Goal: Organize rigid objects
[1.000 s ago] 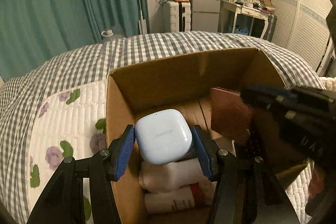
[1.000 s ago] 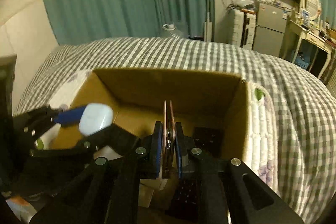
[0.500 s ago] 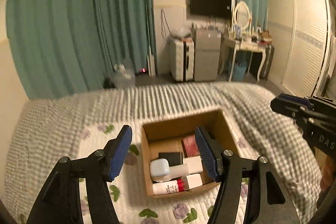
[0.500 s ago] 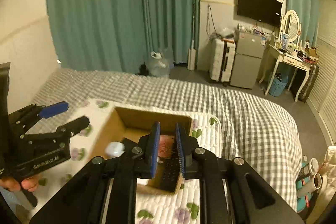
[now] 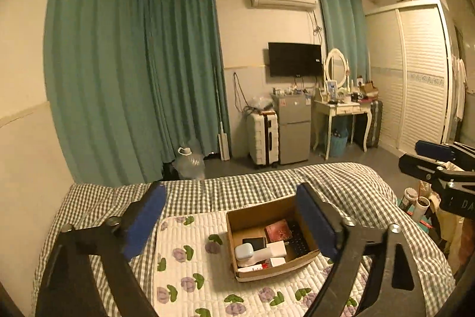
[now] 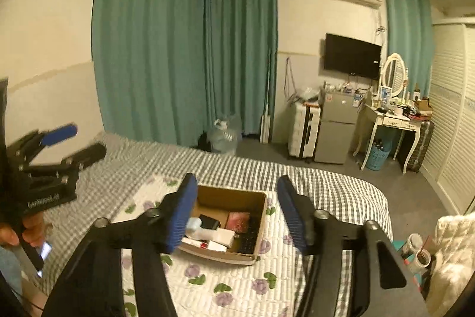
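Both grippers high above bed [image 5: 341, 183], spread wide, holding nothing.

Cardboard box [image 5: 255, 216] on floral quilt [image 5: 184, 263]; inside, red card [image 5: 278, 230], white bottle [image 5: 274, 249], pale-blue earbud case [image 5: 244, 252]. Left gripper [image 5: 228, 223] and right gripper [image 6: 237, 210] well clear of box.

Teal curtains [image 5: 124, 85], wall TV [image 5: 294, 59], white suitcase [image 5: 262, 140] – beside grey fridge [image 5: 294, 128].

One cardboard box [image 5: 268, 272], two empty claws, one earbud case [image 5: 244, 251], one red wallet [image 5: 278, 230].
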`<action>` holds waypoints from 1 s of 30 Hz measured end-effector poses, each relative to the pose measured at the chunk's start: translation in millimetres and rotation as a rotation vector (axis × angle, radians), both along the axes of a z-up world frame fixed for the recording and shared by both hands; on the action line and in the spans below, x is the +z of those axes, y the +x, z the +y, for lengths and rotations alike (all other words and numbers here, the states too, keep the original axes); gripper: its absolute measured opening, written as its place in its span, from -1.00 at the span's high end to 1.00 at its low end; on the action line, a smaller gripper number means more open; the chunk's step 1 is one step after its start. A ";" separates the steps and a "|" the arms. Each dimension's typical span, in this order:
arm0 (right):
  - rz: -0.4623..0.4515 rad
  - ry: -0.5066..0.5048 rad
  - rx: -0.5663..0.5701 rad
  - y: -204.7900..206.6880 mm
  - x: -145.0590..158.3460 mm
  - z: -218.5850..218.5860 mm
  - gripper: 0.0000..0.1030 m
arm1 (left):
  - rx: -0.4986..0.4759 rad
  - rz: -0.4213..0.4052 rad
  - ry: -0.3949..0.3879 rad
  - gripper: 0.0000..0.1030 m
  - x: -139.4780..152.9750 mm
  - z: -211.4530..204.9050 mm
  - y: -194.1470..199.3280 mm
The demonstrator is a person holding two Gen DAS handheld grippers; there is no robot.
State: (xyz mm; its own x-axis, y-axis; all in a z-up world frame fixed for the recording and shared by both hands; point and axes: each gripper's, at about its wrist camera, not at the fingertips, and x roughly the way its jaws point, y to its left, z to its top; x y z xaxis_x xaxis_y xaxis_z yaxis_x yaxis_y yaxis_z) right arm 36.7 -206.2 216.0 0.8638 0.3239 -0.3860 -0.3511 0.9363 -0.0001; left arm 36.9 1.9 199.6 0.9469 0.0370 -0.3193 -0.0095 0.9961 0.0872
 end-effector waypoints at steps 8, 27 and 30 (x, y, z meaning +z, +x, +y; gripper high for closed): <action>-0.045 0.013 -0.039 -19.6 -47.3 12.5 -1.00 | 0.045 0.004 -0.012 -1.00 -61.7 9.7 -6.2; 0.059 0.030 -0.118 18.5 -208.2 22.5 -1.00 | 0.047 0.081 -0.044 -1.00 -185.4 17.6 7.0; 0.057 0.014 -0.109 21.0 -207.6 24.4 -1.00 | 0.046 0.102 -0.040 -1.00 -192.2 15.2 9.4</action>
